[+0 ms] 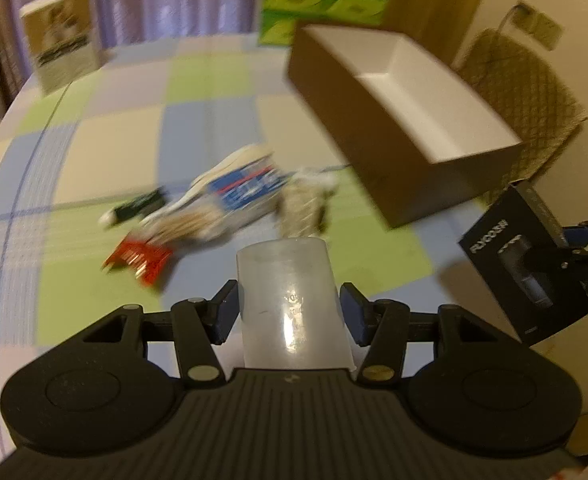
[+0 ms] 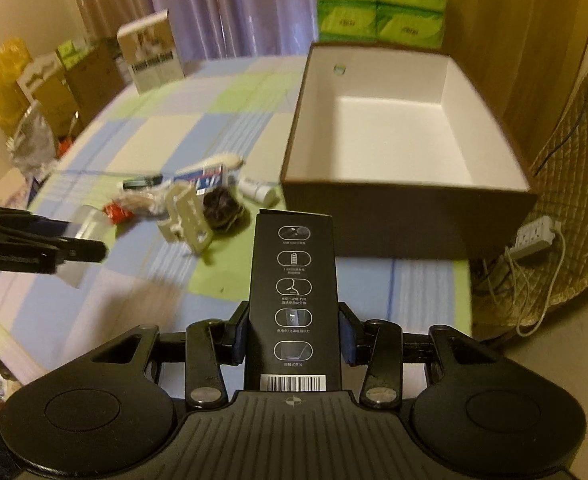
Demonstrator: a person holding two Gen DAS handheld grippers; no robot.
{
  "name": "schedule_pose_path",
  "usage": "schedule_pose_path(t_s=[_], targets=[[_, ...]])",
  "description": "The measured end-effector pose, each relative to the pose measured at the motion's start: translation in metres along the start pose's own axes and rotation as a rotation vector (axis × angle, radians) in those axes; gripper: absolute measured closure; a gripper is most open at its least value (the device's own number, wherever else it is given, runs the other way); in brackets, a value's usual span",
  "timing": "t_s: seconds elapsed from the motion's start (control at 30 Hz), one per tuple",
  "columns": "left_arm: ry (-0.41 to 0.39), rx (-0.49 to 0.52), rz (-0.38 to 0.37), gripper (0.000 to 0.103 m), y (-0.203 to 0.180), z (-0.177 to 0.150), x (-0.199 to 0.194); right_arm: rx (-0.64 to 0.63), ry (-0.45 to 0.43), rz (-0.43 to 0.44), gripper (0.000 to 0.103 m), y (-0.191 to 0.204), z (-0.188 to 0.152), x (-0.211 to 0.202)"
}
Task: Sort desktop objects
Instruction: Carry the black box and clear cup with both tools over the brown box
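A clear plastic cup (image 1: 292,304) is pinched between the two fingers of the left gripper (image 1: 290,314), its closed base pointing away from the camera and its wider rim toward the gripper body. A black carton (image 2: 294,304) printed with white icons and a barcode is clamped between the fingers of the right gripper (image 2: 294,334), standing lengthwise along them. In the left wrist view the same carton is seen at the right edge, held up above the table edge and apart from the other things.

Beyond both grippers a heap of small items (image 1: 222,204) is left on the checked tablecloth (image 1: 114,140): a red packet (image 1: 140,260), a blue and white packet (image 2: 206,178), a beige plastic clip (image 2: 188,218), a dark round thing (image 2: 224,208) and a small white tube (image 2: 260,192). The heap is blurred, so finer detail cannot be told. To the right of the heap a large brown box (image 2: 405,216) with a white inside is set on the table, open at the top; nothing is seen lying in it. Behind the box green tissue packs (image 2: 379,4) are stacked, and a tan book (image 2: 150,56) is stood upright at the far left of the table.
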State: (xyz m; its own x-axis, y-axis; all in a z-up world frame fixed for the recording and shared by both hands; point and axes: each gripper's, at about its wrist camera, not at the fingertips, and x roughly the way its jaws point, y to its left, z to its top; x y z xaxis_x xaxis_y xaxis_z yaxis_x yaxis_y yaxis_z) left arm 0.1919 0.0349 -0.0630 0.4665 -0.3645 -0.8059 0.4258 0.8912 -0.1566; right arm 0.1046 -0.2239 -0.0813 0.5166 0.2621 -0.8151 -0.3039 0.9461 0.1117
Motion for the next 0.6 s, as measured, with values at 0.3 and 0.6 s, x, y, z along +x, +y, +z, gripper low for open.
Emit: schedule_pose_path(t_s=[0.3, 0.6], targets=[[-0.093, 0.055, -0.095, 0.054, -0.059, 0.052, 0.015, 0.031, -0.113, 0.009, 0.063, -0.048, 0.039, -0.045], [-0.137, 0.059, -0.119, 0.054, -0.097, 0.119, 0.048, 0.025, -0.206, -0.033, 0.063, -0.096, 0.098, -0.043]])
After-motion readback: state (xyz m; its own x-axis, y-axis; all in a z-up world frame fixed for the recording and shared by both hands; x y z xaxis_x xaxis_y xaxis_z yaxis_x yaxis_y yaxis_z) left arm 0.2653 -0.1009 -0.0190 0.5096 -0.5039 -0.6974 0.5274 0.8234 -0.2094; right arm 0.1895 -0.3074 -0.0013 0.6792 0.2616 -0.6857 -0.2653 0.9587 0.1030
